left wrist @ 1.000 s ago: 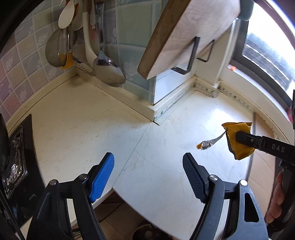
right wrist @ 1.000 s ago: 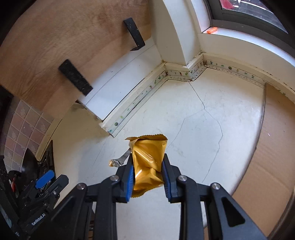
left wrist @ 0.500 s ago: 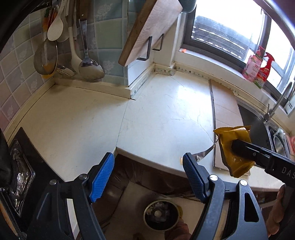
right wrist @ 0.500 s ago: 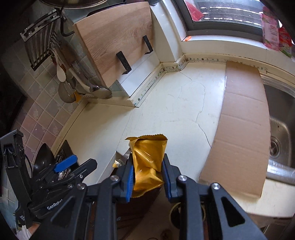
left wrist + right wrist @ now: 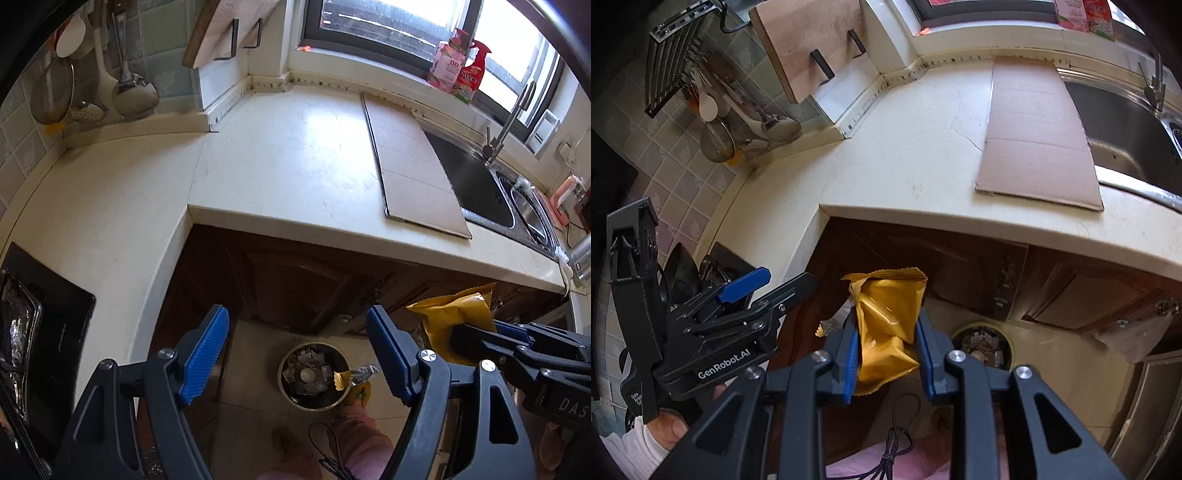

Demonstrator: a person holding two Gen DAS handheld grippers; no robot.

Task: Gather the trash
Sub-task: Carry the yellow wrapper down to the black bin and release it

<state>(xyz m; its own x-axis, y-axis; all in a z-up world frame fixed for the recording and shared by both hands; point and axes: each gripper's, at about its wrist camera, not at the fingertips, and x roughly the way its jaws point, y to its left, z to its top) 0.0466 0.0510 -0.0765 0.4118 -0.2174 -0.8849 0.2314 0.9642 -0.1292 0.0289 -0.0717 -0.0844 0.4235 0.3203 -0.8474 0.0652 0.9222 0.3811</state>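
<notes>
Wrapper (image 5: 888,325), golden and crumpled, sits pinched in your right gripper (image 5: 888,354), above the floor and left of the round trash bin (image 5: 982,349). You are mid-carry; next, bring it over the bin and release. Your left gripper (image 5: 297,350) hangs wide and empty. A second ago the wrapper hung over the countertop (image 5: 923,147), no bin in sight.

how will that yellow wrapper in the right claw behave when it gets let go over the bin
The yellow wrapper looks crumpled and dented between the right claw pads, so it is probably thin, floppy and light. It may flutter rather than drop straight towards the trash bin. Its glossy film could be slippery.
</notes>
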